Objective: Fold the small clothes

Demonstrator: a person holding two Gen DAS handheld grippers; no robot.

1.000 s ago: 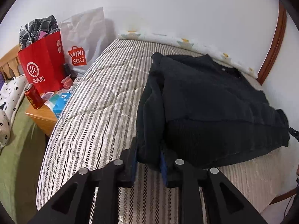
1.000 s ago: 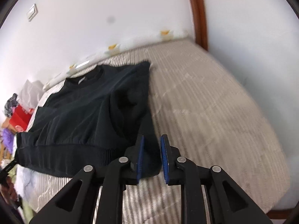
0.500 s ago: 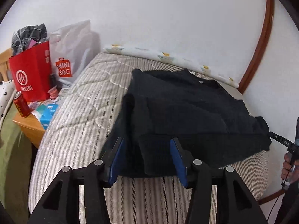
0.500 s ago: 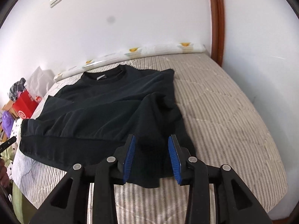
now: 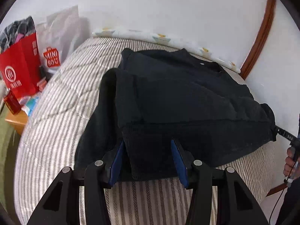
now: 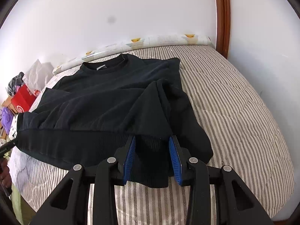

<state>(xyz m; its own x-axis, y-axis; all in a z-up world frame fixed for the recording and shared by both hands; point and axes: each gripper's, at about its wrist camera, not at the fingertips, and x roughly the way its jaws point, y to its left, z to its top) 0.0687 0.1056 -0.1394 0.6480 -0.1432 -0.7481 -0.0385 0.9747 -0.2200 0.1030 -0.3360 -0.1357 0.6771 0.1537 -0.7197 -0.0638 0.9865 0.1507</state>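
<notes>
A black sweatshirt [image 5: 178,97] lies flat on a striped mattress [image 5: 61,112], neck toward the far wall, with both sleeves folded down along its sides. It also shows in the right wrist view [image 6: 105,101]. My left gripper [image 5: 148,161] is open, its blue pads either side of the ribbed hem at the sweatshirt's left corner, not gripping. My right gripper [image 6: 152,159] is open, its pads either side of the hem and sleeve end at the right corner.
A red paper bag [image 5: 20,71] and a white Miniso bag [image 5: 56,43] stand left of the bed by a wooden nightstand [image 5: 16,120] holding a red can [image 5: 11,102]. A patterned roll [image 6: 159,40] lies along the far wall. The other gripper's tip [image 5: 285,135] shows at right.
Both grippers have opened and let go of the sleeve ends they were pinching. Both have drawn back toward the near edge of the bed. The sweatshirt now lies flat.
</notes>
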